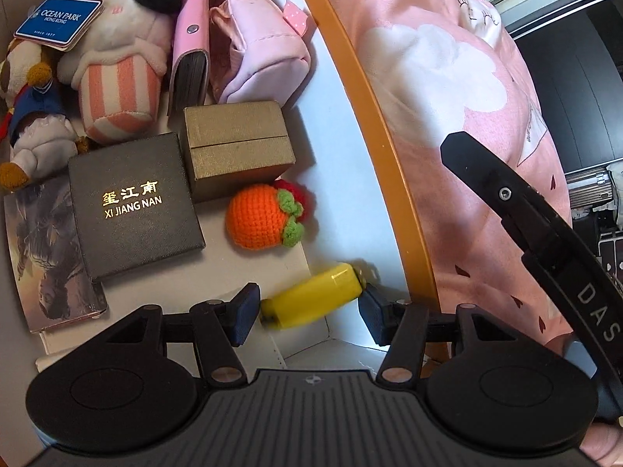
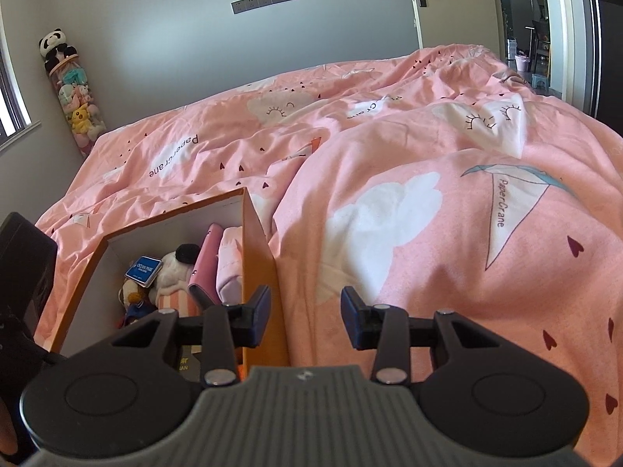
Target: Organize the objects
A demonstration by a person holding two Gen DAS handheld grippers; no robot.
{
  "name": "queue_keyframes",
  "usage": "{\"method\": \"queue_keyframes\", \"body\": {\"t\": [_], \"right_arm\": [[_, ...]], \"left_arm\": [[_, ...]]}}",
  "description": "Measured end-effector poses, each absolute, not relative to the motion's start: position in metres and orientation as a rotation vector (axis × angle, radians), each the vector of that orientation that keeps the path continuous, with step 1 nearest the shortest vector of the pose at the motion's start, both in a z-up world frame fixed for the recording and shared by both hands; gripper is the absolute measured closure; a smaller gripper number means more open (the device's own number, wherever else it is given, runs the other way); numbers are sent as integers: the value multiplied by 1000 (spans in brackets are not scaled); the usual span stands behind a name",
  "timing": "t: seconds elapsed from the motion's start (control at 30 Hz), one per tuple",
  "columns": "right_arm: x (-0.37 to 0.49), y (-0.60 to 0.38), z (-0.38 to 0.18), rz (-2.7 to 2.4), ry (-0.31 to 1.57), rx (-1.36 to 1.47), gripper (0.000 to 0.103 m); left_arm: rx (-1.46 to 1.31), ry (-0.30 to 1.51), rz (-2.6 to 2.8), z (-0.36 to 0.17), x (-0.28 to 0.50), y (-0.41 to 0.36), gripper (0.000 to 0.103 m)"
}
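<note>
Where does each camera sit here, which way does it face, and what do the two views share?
Left wrist: on the left gripper, looking steeply down into the orange box; a yellow object lies between its fingers.
Right wrist: on the right gripper, looking across the pink bed cover toward the wall; its fingers are empty.
Shared: the box and the blue Ocean Park tag.

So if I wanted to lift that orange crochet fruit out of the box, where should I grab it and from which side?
Probably from straight above, pinching the round orange body of the crochet fruit across its middle. It lies free on the floor of the box, apart from the gold box behind it. Keep off the green leaves on its right, which would likely slip.
</note>
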State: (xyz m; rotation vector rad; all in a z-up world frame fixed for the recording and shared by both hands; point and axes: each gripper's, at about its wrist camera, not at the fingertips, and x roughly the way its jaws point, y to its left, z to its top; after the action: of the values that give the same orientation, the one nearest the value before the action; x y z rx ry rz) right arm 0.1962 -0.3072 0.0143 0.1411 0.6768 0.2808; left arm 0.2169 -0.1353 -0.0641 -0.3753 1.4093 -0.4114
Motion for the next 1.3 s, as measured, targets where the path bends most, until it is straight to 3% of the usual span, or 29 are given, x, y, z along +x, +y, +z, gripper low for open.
{"method": "queue_keyframes", "body": {"t": [0.2, 0.27, 0.37, 0.63, 1.03, 1.3], "right_arm": [[197, -310, 16, 285, 670, 163, 61], [196, -310, 17, 294, 667, 171, 61], [198, -311, 19, 329, 671, 183, 61], [206, -299, 23, 489, 709, 92, 60], [227, -291, 22, 654, 757, -143, 48], [197, -290, 19, 586, 799, -68, 41]], "left_arm": [[-423, 1421, -426, -62, 213, -126, 41], [-410, 1420, -427, -59, 210, -125, 53], [-378, 1402, -417, -52, 208, -125, 57], [-170, 1290, -275, -24, 200, -120, 57], [-242, 1225, -128, -16, 230, -117, 54], [-177, 1178, -160, -3, 212, -108, 42]]}}
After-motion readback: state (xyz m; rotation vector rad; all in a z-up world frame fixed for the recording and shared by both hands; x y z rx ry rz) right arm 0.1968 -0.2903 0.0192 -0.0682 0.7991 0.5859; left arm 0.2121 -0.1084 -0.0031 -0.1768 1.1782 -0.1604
